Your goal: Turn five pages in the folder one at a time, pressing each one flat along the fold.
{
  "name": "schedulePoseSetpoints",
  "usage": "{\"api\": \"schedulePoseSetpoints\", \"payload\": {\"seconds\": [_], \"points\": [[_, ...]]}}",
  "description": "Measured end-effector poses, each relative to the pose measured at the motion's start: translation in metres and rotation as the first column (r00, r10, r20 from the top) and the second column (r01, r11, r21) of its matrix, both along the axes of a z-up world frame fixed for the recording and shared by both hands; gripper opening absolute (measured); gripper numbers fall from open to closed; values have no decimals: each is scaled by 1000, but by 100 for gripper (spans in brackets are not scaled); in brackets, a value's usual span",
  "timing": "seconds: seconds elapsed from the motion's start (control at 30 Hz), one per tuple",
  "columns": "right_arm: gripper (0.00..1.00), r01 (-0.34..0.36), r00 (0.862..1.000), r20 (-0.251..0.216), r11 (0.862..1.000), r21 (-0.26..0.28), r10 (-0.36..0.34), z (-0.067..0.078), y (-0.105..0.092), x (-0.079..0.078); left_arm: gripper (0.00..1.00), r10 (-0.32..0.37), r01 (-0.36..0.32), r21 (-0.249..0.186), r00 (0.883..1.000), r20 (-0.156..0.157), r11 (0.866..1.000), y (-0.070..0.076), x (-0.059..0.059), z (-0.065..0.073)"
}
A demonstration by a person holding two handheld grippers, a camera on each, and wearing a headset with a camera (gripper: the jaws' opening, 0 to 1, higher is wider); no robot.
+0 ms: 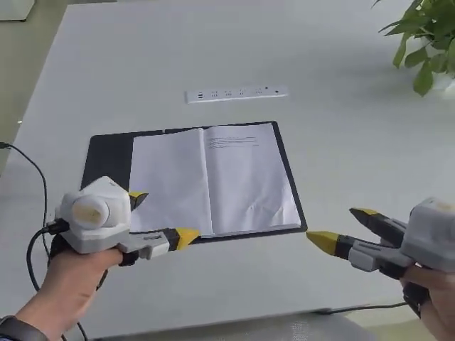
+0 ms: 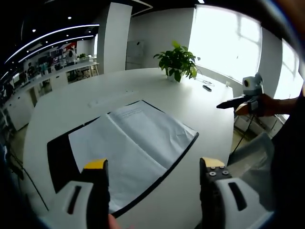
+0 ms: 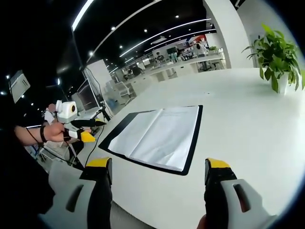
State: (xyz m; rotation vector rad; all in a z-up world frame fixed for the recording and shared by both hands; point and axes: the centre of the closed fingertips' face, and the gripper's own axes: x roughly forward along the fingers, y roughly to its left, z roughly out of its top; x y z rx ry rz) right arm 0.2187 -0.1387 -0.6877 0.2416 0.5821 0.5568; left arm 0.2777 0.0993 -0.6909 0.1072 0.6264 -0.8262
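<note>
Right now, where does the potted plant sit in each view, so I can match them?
Head view: potted plant in the top right corner, beyond the open folder.
Left gripper view: plant top centre, past the folder's far edge.
Right gripper view: plant upper right, right of the folder.
Shared landmark: the open folder, near the middle of each.

No text is legible. Faint lines of small print (image 1: 232, 141) stand at the top of the white right-hand page (image 1: 252, 181) in the open black folder (image 1: 106, 155), too small to read.
</note>
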Motion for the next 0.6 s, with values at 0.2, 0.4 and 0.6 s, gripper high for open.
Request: {"api": "schedulePoseSetpoints", "payload": {"seconds": [0.2,0.4,0.6], "points": [[79,8,1000,-3,1000,11,-8,0,-3,0,77,-59,59,-5,998,12,998,-33,11,0],[78,11,1000,-16,1000,14,-11,-4,-6,-1,77,-111,111,-11,994,12,994,-71,18,-4],[78,21,1000,-23,1000,20,-20,-7,-10,-3,76,-143,143,-22,990,11,989,-98,31,-9]]}}
